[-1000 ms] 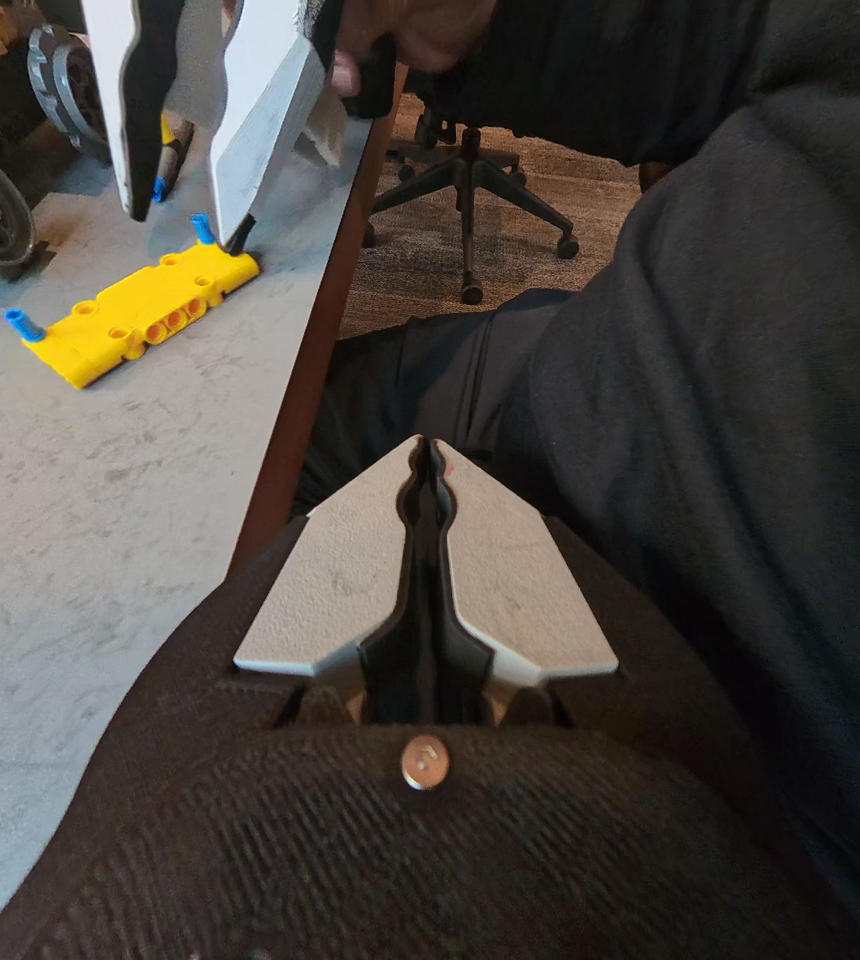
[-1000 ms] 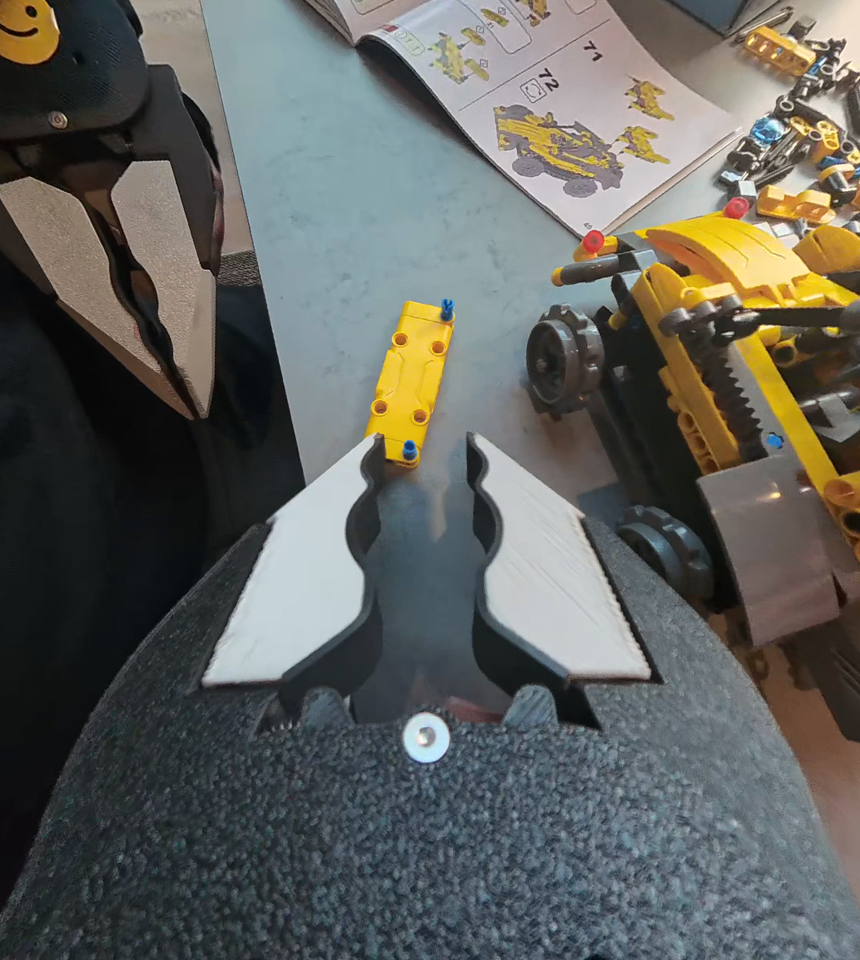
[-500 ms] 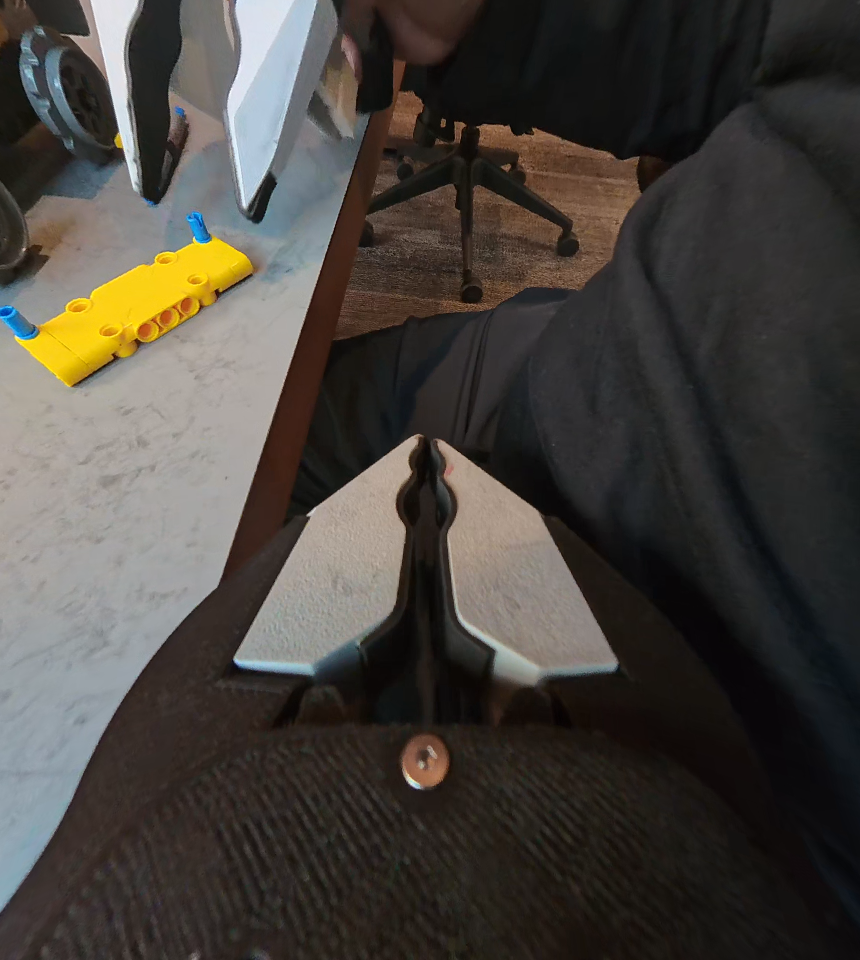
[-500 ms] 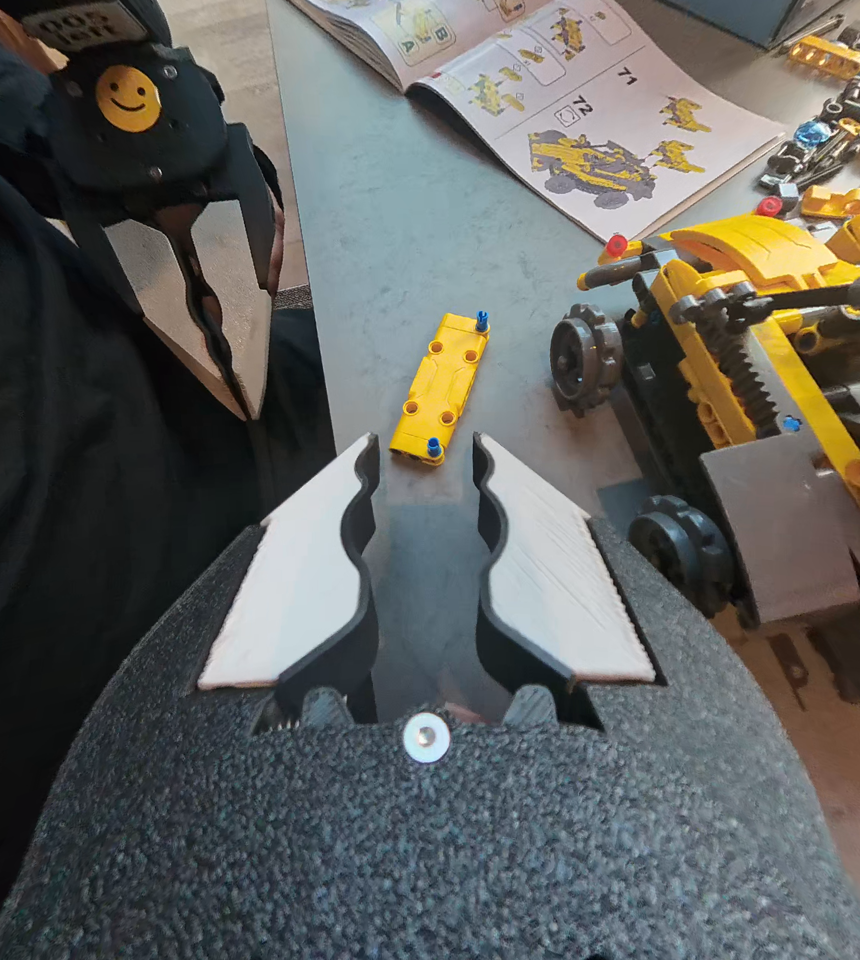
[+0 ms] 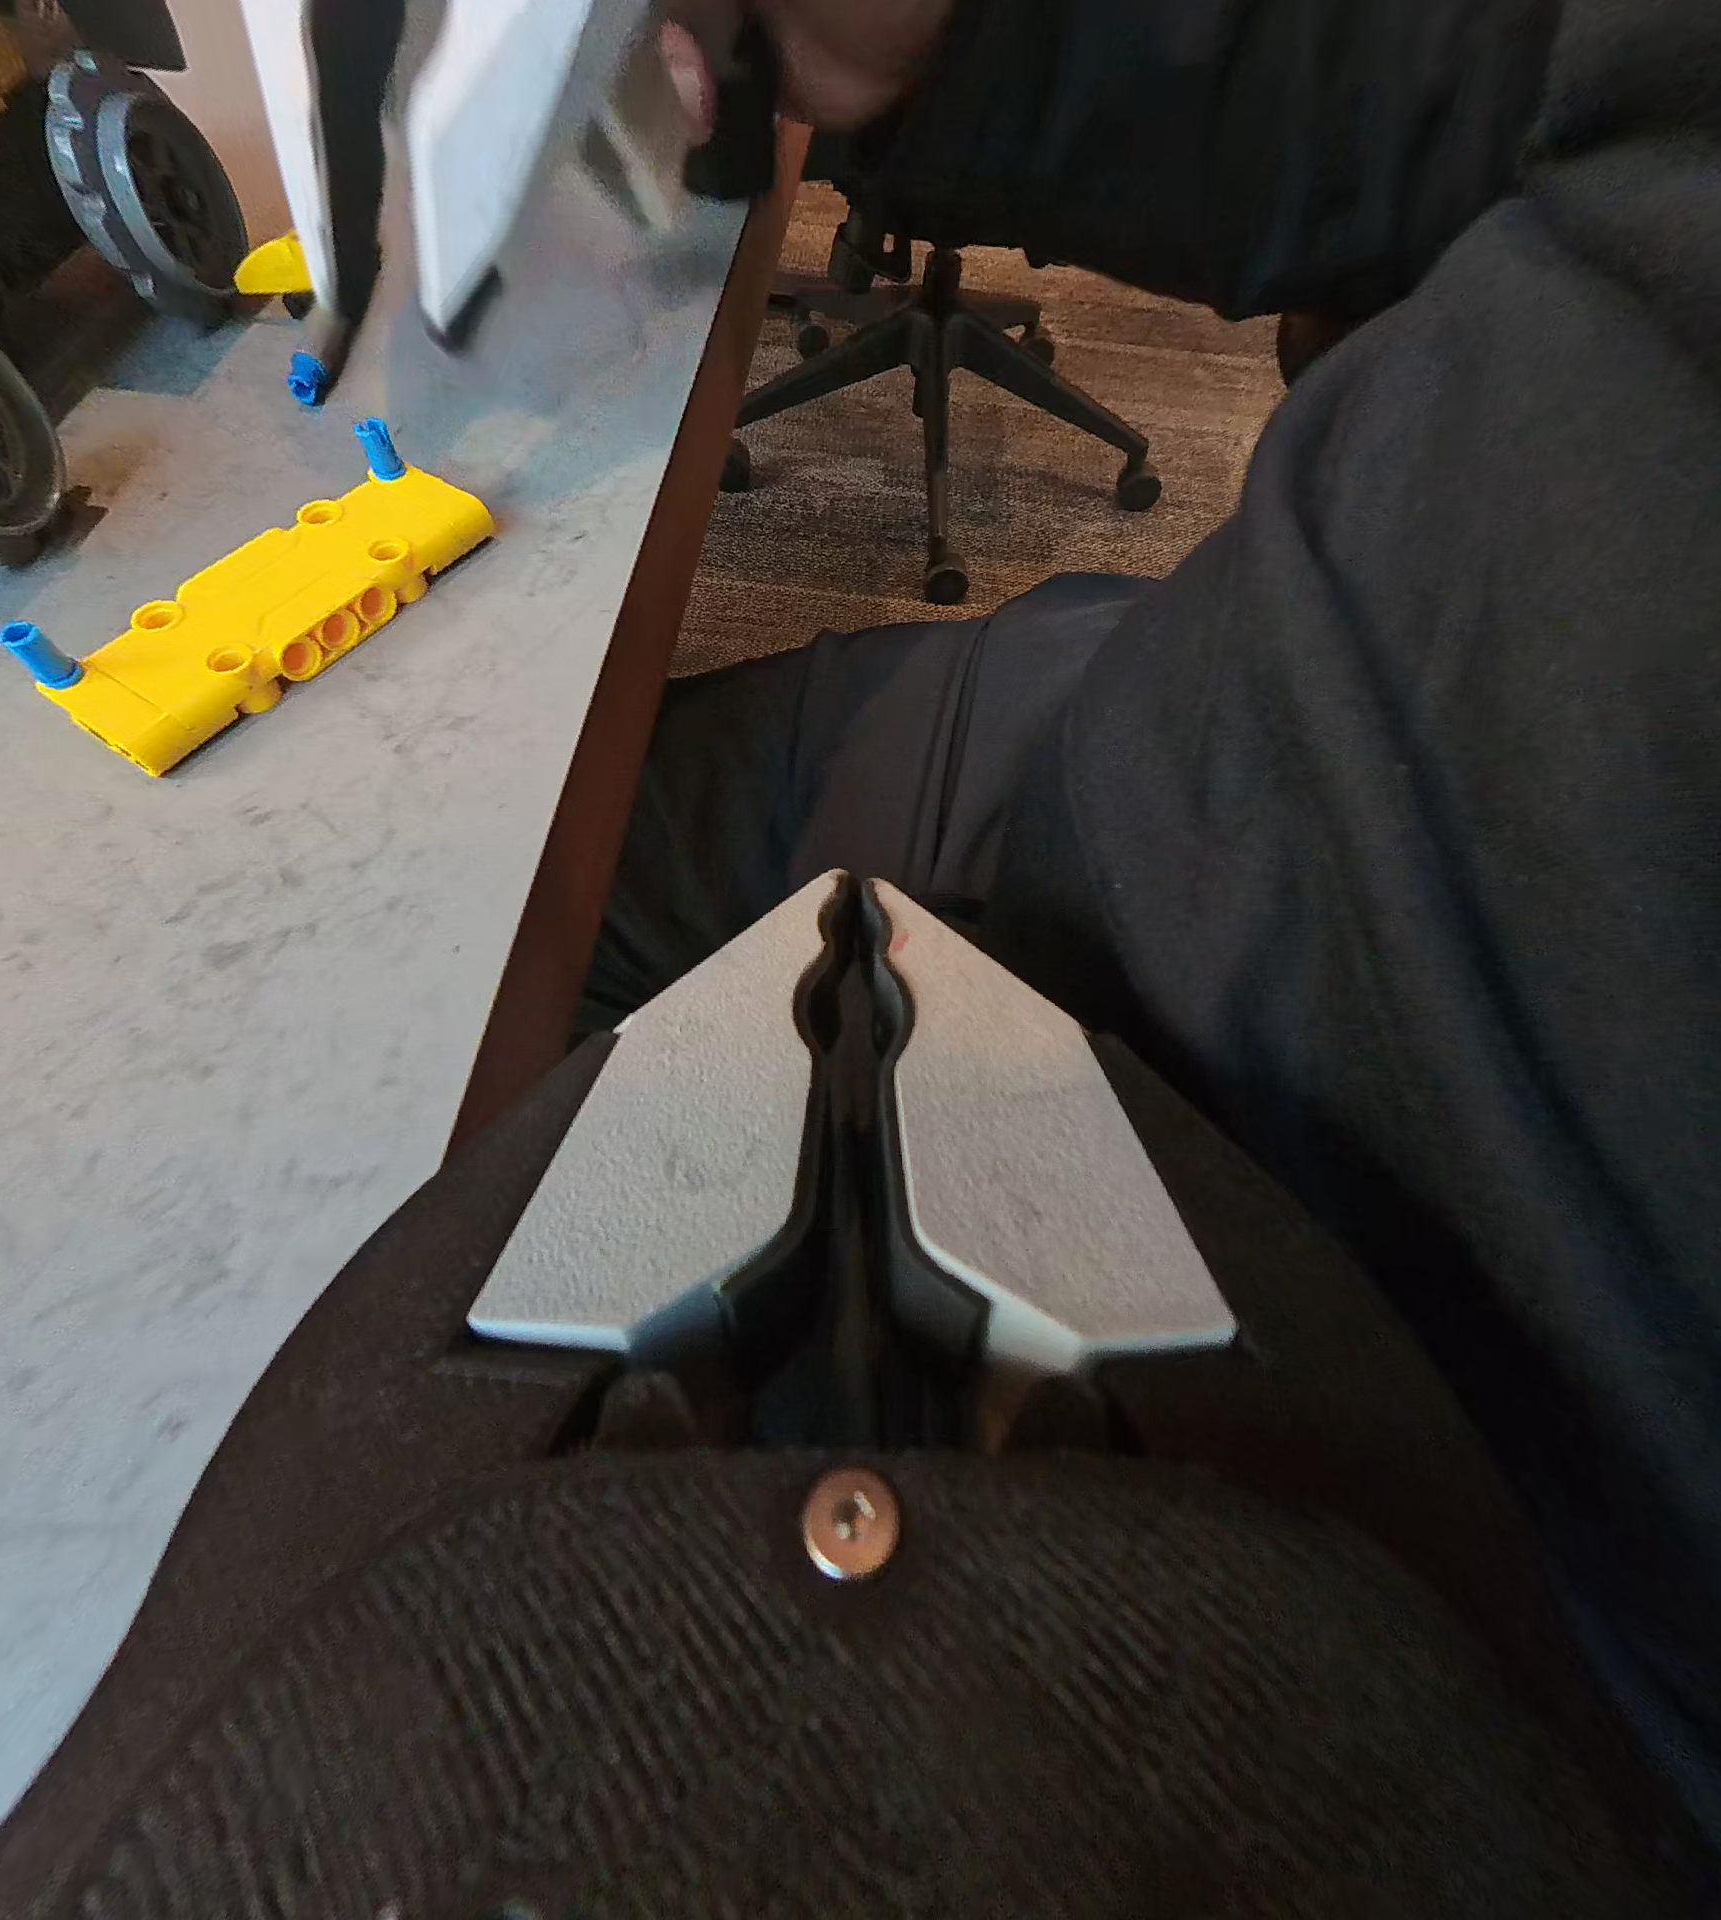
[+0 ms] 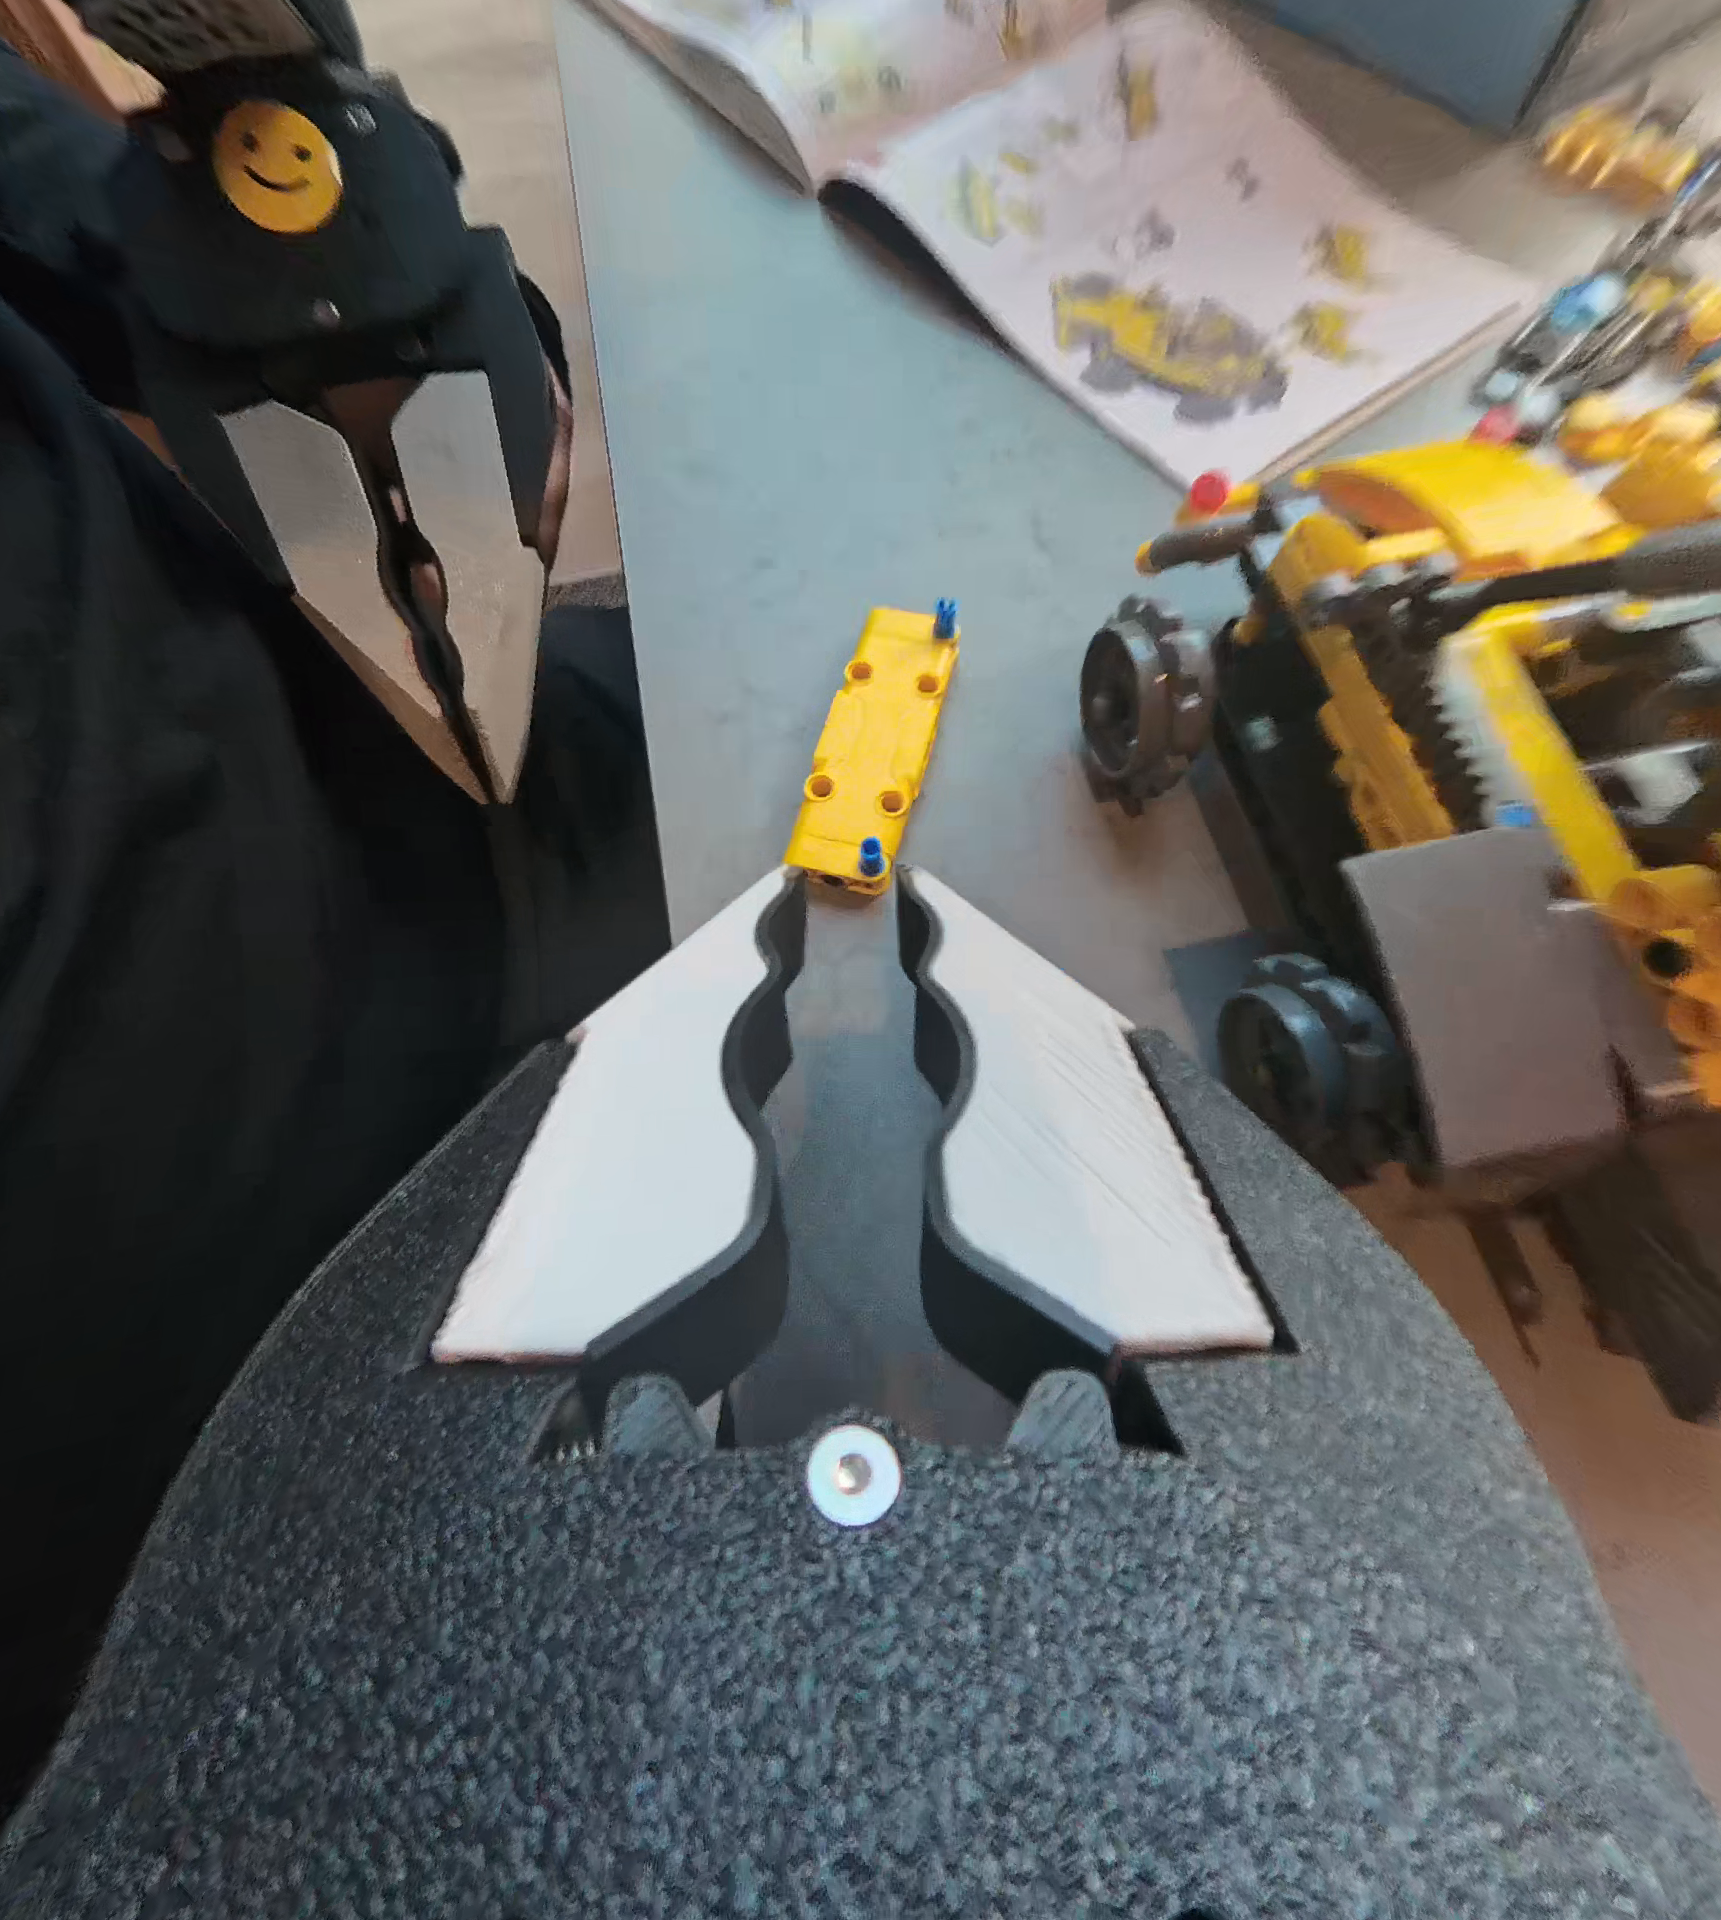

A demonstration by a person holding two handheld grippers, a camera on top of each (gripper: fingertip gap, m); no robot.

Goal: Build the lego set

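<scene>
- My left gripper (image 5: 854,883) sits lower centre, jaws pressed together on nothing, off the table (image 5: 160,1039) edge over dark clothing.
- My right gripper (image 6: 843,883) gapes, empty, tips just short of the yellow plate (image 6: 877,743) mid-frame.
- That plate looks light, stiff, slick; I'd pinch its long sides, avoiding the blue pegs (image 6: 870,854).
- The toy vehicle (image 6: 1479,831) fills the right.

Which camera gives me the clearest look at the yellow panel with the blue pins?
The left wrist view: the yellow panel lies sharp and side-on on the grey table, both blue pins and its side holes visible. The right wrist view shows it end-on, its near end just beyond the right gripper.
</scene>
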